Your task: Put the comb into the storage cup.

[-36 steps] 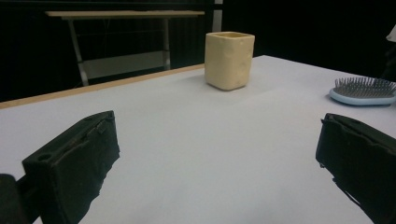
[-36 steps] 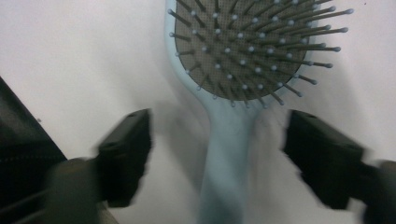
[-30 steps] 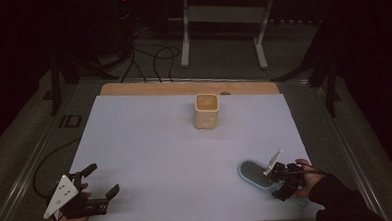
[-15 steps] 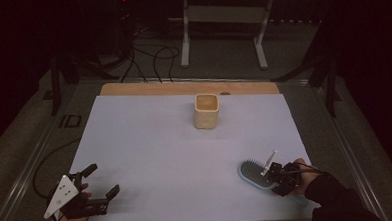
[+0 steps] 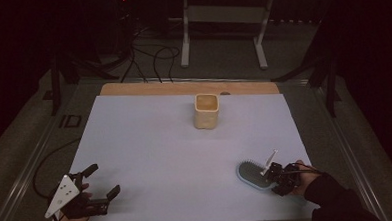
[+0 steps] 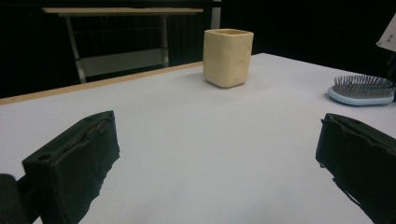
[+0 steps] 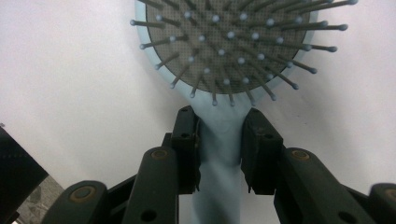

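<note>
A white sheet covers most of the counter [image 5: 150,142], with a strip of bare wood showing along its far edge. Near the far middle of the sheet stands a cream-coloured cup [image 5: 206,110], upright, squarish with rounded corners and open at the top; in the left gripper view it sits well beyond the jaws, off toward the upper middle. At the near right lies a light blue hairbrush [image 5: 252,173], flat on the sheet with its bristles up — dark pad, thin pins with small rounded tips. The right gripper [image 7: 219,140] is closed around the brush's handle: in the right gripper view the two black jaws press against either side of the pale blue neck just below the round head, and the handle runs down between them and out of the bottom of the picture. In the high view that gripper sits at the brush's near right end, held by a hand in a dark sleeve. The left gripper [image 5: 98,182] rests at the near left corner of the sheet, a hand behind it and a grey three-cornered plate on top; its jaws stand wide apart with nothing between them — only bare white sheet shows in the gap. The brush and the cup are well apart from each other.
</note>
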A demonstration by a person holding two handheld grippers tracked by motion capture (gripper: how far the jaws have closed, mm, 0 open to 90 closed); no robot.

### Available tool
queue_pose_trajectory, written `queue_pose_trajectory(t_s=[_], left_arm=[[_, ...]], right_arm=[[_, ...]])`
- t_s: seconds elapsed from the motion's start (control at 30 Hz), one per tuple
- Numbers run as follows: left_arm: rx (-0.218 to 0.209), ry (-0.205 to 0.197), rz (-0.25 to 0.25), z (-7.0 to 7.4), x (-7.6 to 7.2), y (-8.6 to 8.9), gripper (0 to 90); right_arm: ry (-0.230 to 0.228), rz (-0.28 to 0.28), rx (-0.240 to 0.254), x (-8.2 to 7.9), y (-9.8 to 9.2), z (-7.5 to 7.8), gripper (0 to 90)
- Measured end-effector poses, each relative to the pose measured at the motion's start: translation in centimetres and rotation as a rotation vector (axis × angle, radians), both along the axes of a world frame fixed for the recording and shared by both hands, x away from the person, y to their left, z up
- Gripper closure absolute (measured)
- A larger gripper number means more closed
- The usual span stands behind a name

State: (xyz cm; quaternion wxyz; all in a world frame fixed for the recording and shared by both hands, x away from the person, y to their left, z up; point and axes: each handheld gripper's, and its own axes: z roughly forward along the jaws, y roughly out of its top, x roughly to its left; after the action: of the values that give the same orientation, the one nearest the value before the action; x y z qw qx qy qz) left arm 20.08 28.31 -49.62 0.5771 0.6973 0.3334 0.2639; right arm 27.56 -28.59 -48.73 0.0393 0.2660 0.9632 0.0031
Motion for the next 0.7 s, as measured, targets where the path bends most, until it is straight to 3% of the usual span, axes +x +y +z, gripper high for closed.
queue_pose_trajectory(t_s=[0.23, 0.37, 0.57, 0.7], left_arm=[[-0.006, 0.003, 0.002, -0.02, 0.01, 0.07, 0.0], [-0.002, 0.004, 0.000, -0.02, -0.02, 0.05, 0.0], [-0.008, 0.007, 0.006, -0.02, 0.05, 0.09, 0.0], [-0.009, 0.010, 0.005, -0.05, 0.05, 0.10, 0.0]], right_arm=[[0.003, -0.004, -0.012, 0.04, 0.20, 0.01, 69.6], [-0.018, -0.035, 0.015, -0.28, -0.16, 0.04, 69.8], [-0.056, -0.016, 0.058, -0.69, -0.60, 0.15, 69.8], [-0.046, -0.010, 0.095, -0.75, -0.36, 0.16, 69.9]])
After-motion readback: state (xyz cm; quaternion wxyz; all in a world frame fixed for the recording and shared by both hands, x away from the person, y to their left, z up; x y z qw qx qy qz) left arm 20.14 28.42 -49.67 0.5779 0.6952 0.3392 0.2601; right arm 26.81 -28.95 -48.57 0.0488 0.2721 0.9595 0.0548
